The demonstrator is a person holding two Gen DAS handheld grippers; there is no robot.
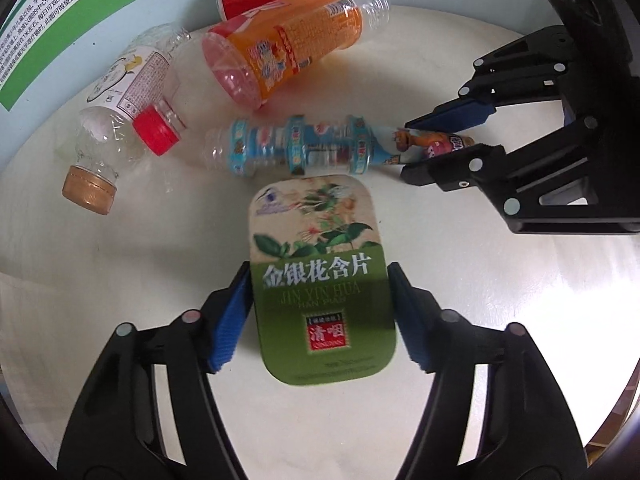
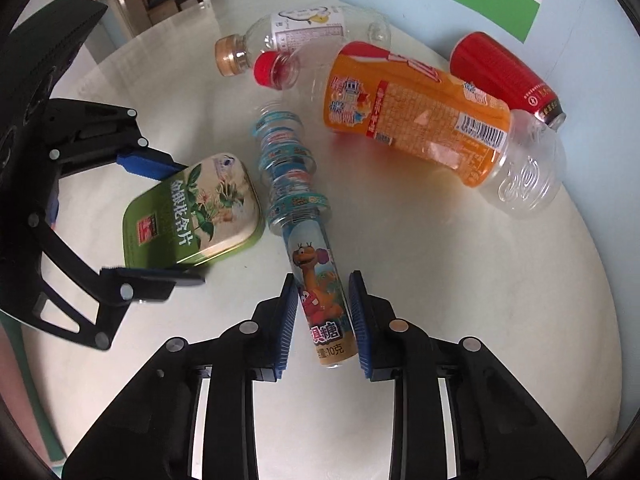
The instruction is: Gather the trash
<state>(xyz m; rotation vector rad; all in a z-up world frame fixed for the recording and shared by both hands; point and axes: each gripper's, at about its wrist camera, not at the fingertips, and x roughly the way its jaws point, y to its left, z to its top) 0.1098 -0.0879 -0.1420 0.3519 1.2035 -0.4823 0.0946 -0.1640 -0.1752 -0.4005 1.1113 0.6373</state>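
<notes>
Pale and round, the table point(image 2: 460, 280) runs up against a light blue wall carrying a green-edged poster point(image 1: 52, 20) at 11 o'clock in your left wrist view. Your left gripper point(image 1: 320, 312) has its blue pads against both long sides of the green lozenge tin point(image 1: 320, 280), clenched on it; the tin's lid is shut, so you cannot see what it holds. Your right gripper point(image 2: 324, 320) brackets the cartoon candy tube point(image 2: 316, 280), pads just beside it on either side, but you cannot tell whether they press it. The tube looks clear and empty toward its ribbed far end.

At 12 o'clock in the right wrist view lie an orange-labelled bottle point(image 2: 416, 120), uncapped and empty, a white-labelled clear bottle point(image 2: 296, 28) with a tan cap, a red-capped bottle neck point(image 2: 276, 70) whose body is hard to make out, and a red can point(image 2: 504, 72) touching the wall. The can's far end is cut off behind the orange-labelled bottle in the left wrist view.

Bare table shows from 3 to 6 o'clock in the right wrist view, out to the rim.
</notes>
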